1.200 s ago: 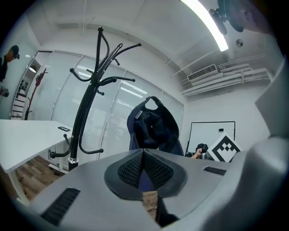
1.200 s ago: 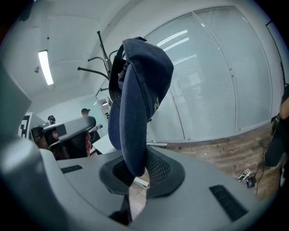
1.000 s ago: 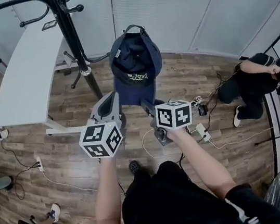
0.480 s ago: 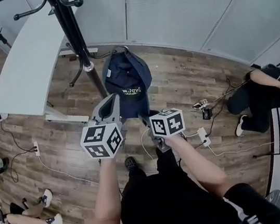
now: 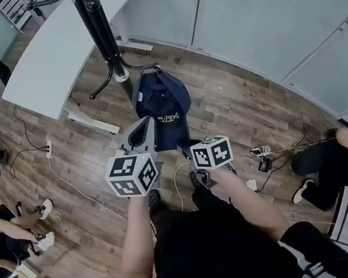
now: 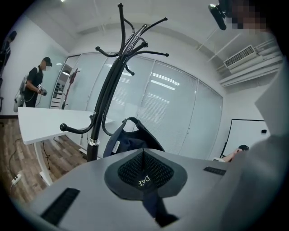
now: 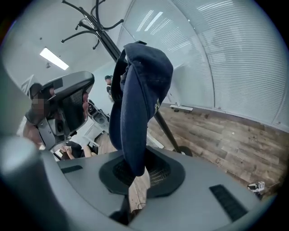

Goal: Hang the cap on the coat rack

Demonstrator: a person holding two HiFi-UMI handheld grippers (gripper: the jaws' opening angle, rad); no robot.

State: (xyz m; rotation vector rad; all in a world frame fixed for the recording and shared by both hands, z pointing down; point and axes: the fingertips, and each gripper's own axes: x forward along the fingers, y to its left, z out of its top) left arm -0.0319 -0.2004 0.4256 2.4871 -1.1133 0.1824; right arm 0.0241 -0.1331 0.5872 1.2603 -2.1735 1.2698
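A person carries a navy cap (image 5: 162,104) between two hand-held grippers above a wooden floor (image 5: 241,108), the cap hanging clear just at five o'clock of the black coat rack (image 5: 99,29) pole. The right gripper (image 7: 137,171) is pressed together on the cap's edge, the crown rising toward twelve o'clock from its jaws, while the left gripper (image 6: 144,173) is also closed, a strip of the same navy fabric caught between its pads. A white table (image 5: 49,56) stands at nine o'clock of the rack.

Cap (image 5: 162,104) print illegibly small
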